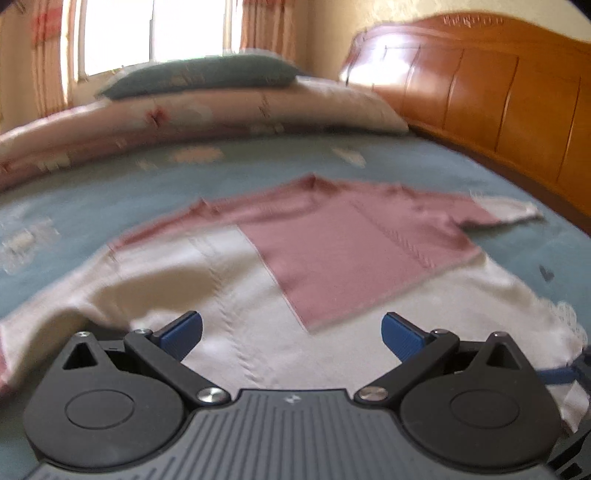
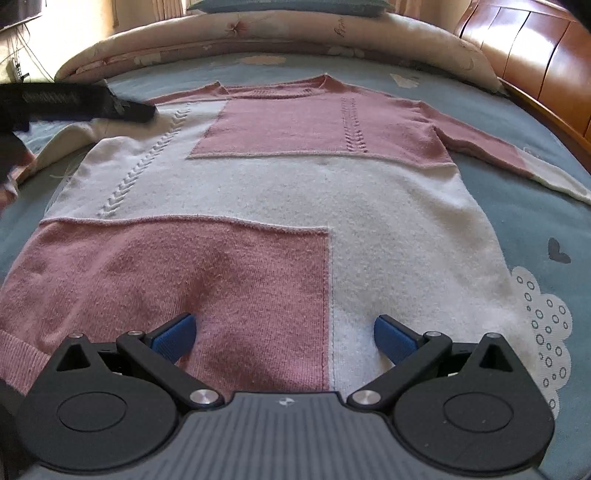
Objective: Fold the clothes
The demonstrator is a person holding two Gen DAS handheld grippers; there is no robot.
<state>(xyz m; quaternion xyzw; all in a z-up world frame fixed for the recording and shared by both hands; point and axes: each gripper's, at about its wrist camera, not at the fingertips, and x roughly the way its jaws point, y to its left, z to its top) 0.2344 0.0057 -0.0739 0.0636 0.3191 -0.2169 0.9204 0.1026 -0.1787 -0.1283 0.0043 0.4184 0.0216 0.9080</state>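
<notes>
A pink-and-white sweater (image 2: 295, 192) lies spread flat, front up, on the blue bedsheet (image 2: 535, 221), its neckline toward the rolled floral quilt (image 2: 258, 33) at the far side. The right gripper (image 2: 284, 332) hovers over the sweater's hem, jaws wide apart and empty. The left gripper (image 1: 291, 332) is spread wide too, holding nothing, above the sweater's white part beside one sleeve. A wooden headboard (image 1: 498, 96) stands right of the sweater.

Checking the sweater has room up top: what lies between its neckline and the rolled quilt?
Only bare blue bedsheet between the sweater and quilt, per the right wrist view.
</notes>
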